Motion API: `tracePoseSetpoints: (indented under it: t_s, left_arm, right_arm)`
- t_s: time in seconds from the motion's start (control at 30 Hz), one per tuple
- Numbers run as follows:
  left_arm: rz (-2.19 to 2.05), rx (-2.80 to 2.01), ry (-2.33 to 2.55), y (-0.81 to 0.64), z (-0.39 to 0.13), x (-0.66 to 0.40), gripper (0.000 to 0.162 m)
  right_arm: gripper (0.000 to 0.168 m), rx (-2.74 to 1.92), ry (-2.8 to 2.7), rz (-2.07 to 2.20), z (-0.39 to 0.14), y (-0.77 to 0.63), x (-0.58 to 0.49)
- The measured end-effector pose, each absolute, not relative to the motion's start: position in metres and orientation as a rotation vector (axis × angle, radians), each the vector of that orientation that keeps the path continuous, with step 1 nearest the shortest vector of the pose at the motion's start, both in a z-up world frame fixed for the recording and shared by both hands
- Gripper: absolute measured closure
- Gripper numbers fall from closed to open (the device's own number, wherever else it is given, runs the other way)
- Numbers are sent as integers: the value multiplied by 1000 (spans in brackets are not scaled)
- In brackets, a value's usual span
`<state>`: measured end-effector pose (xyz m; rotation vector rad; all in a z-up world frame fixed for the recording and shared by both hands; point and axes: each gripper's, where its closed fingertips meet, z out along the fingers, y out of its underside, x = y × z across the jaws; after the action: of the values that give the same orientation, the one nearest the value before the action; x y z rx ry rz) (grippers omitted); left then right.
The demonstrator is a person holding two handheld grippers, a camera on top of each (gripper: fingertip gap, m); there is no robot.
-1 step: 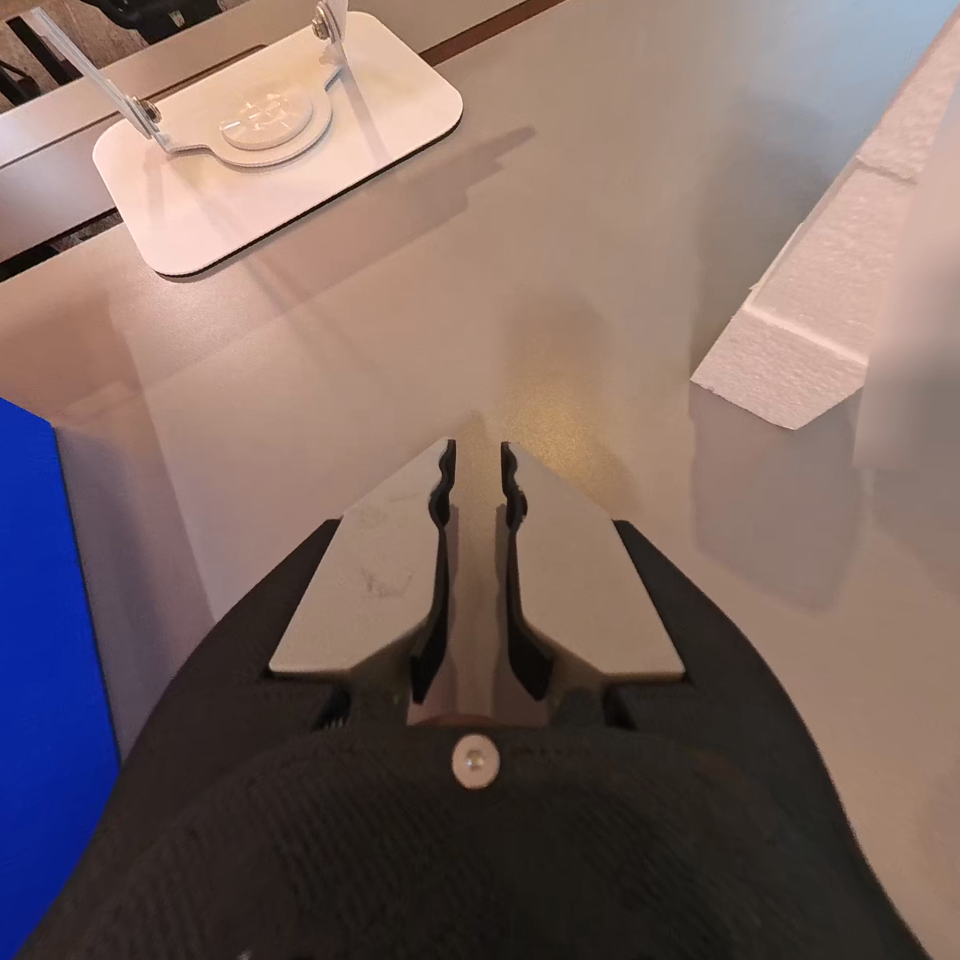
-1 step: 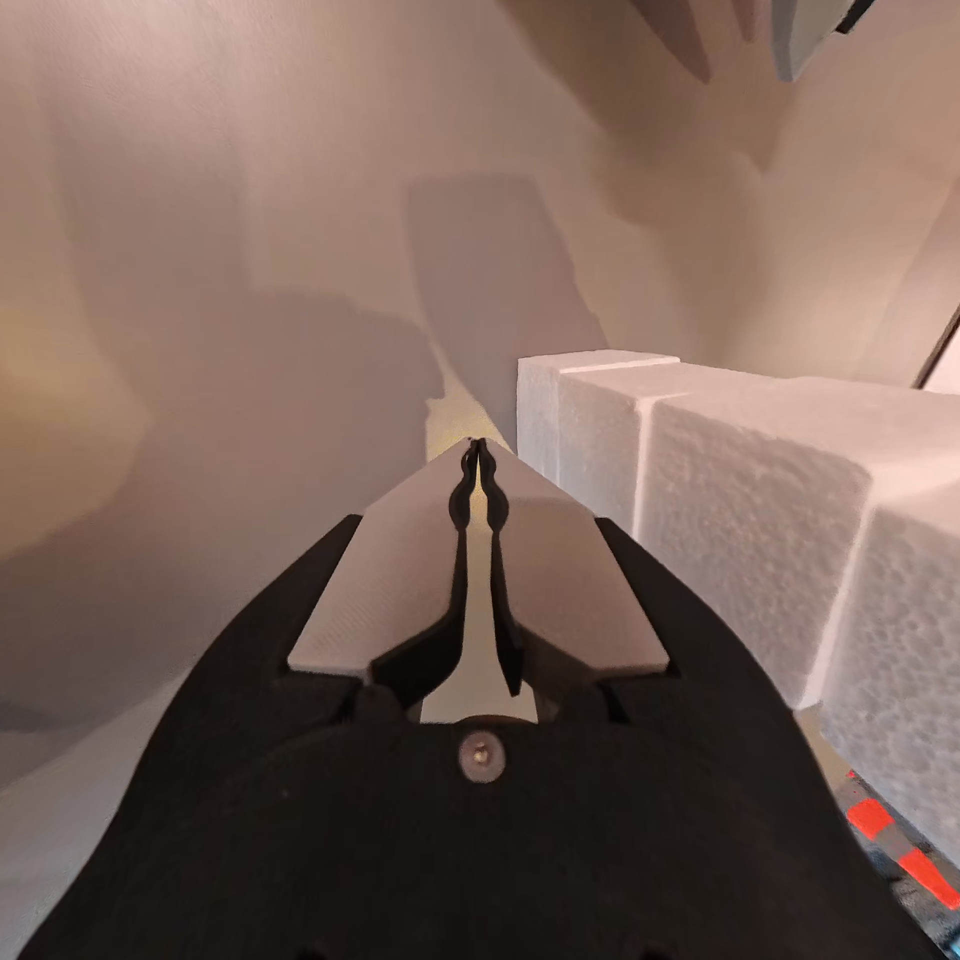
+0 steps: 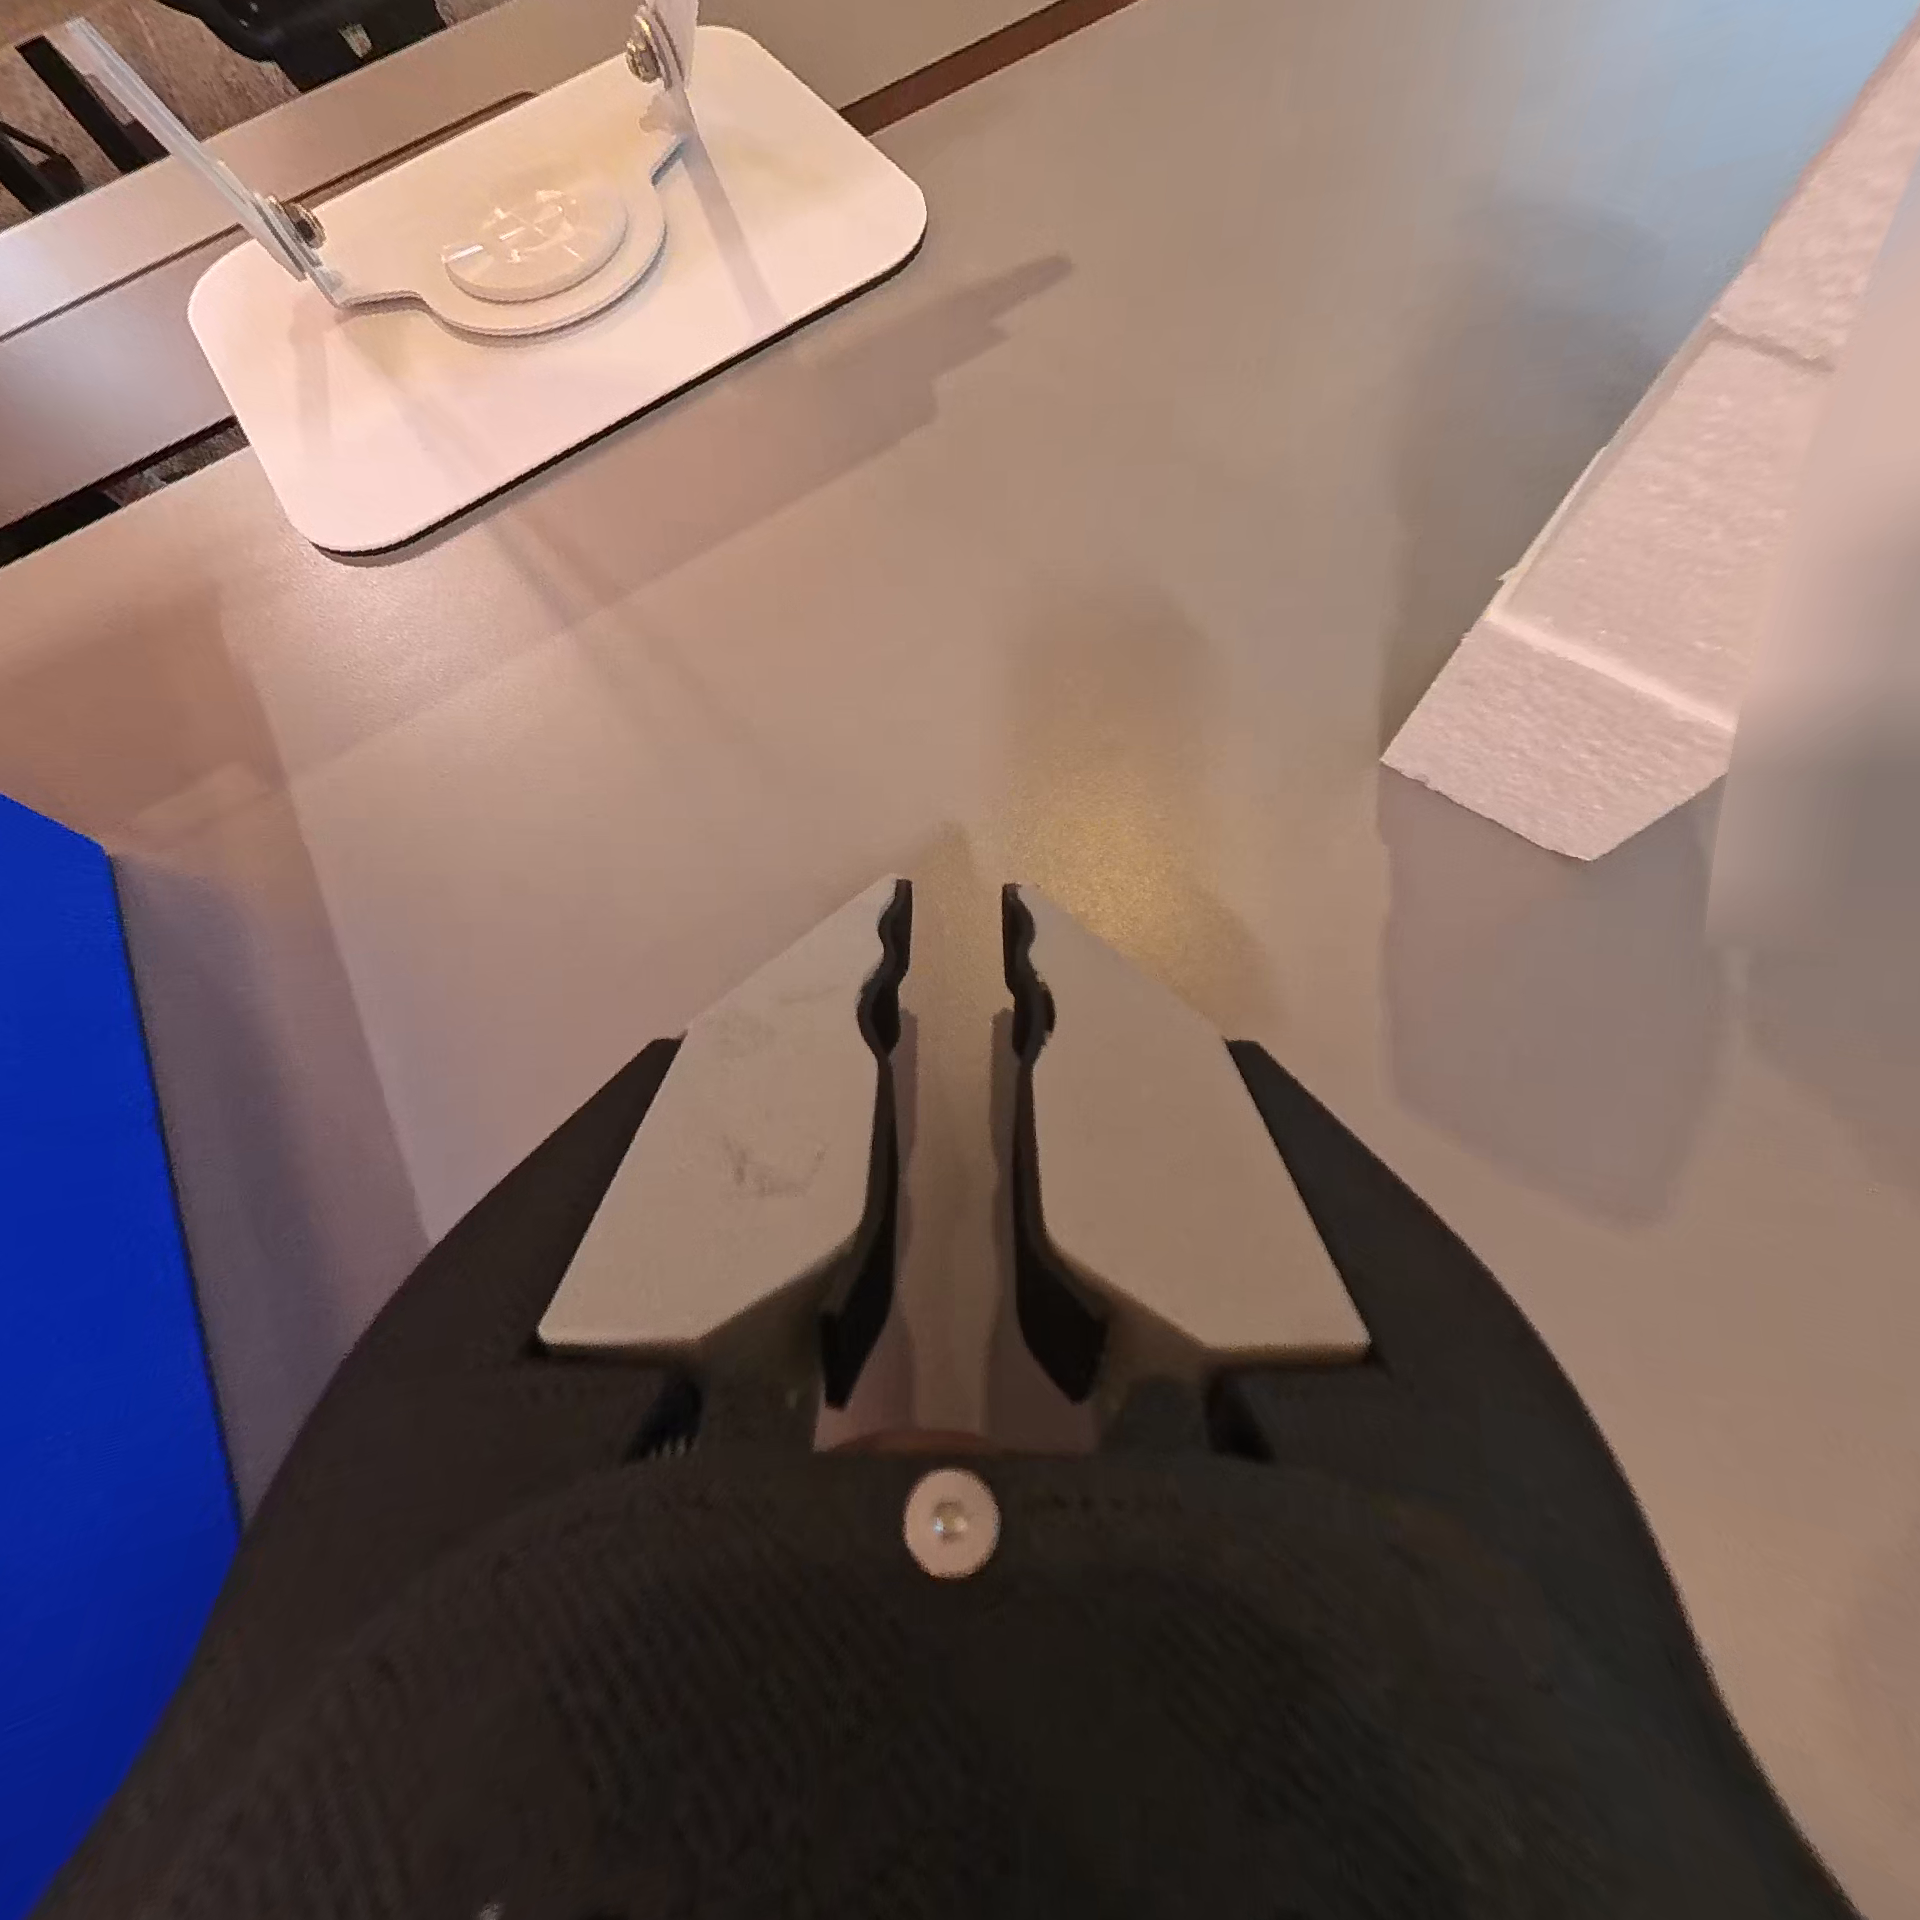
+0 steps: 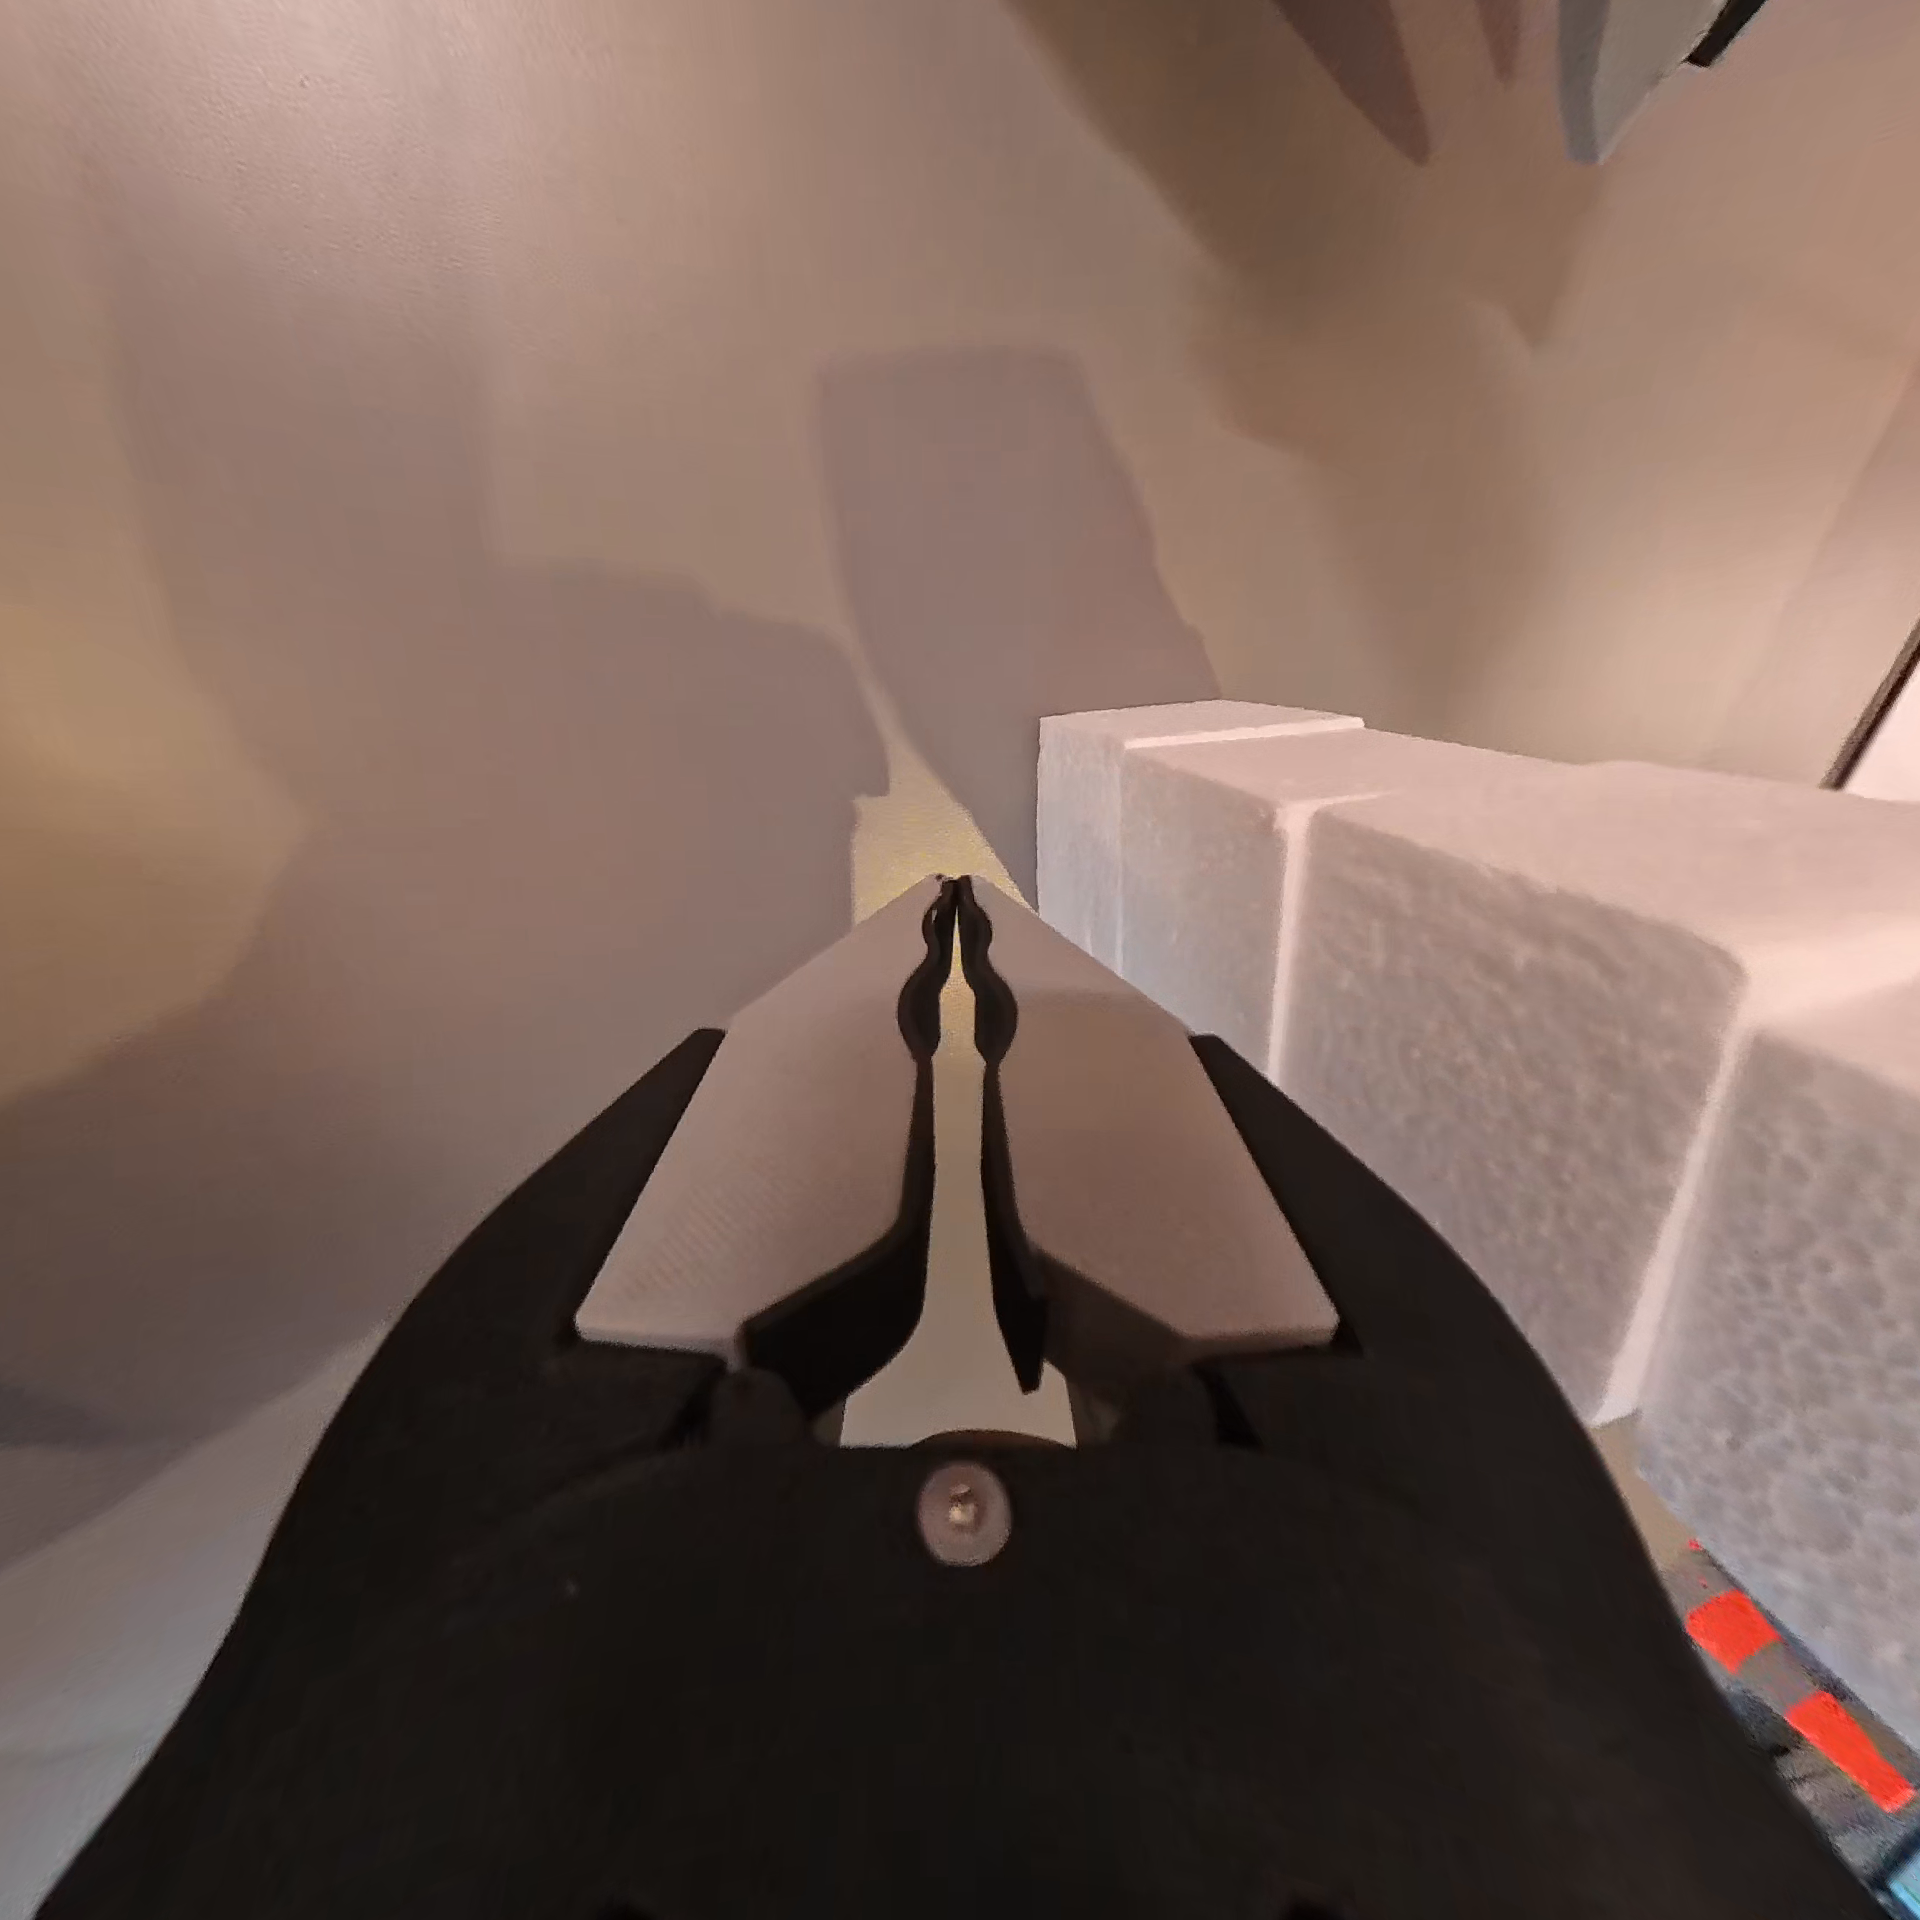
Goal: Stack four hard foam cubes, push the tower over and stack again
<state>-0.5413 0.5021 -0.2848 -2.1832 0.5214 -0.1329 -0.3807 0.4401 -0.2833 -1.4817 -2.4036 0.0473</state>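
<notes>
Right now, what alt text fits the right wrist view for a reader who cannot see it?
The right gripper, shut and empty, points over a pale table beside a row of white foam cubes lying edge to edge on its right. The other gripper's tips show at the top edge.

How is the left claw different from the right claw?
The left claw has a small gap between its tips, while the right claw has its tips pressed together. The left claw sits apart from the white foam cubes, with bare table ahead; the right claw lies close beside the foam cubes. Both are black with grey fingers, and both hold nothing.
</notes>
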Motion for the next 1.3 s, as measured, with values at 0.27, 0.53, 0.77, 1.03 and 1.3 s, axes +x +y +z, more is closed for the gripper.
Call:
tracePoseSetpoints:
  t_s: [0.27,0.53,0.77,1.03,1.3]
  left_arm:
    - [-141,-2184,518,502,-285,-542,147]
    - [-147,-2182,514,501,-284,-542,147]
    - [-156,-2184,504,501,-284,-543,147]
    - [-159,-2183,508,501,-283,-543,146]
    - [-169,-2176,490,502,-280,-546,146]
  right_arm:
    - [168,-1484,-2438,-3,-282,438,-380]
    - [168,-1484,-2420,-14,-275,445,-384]
    - [168,-1521,-2390,9,-272,465,-395]
    - [168,-1526,-2415,10,-277,474,-401]
    - [168,-1491,-2354,86,-259,478,-409]
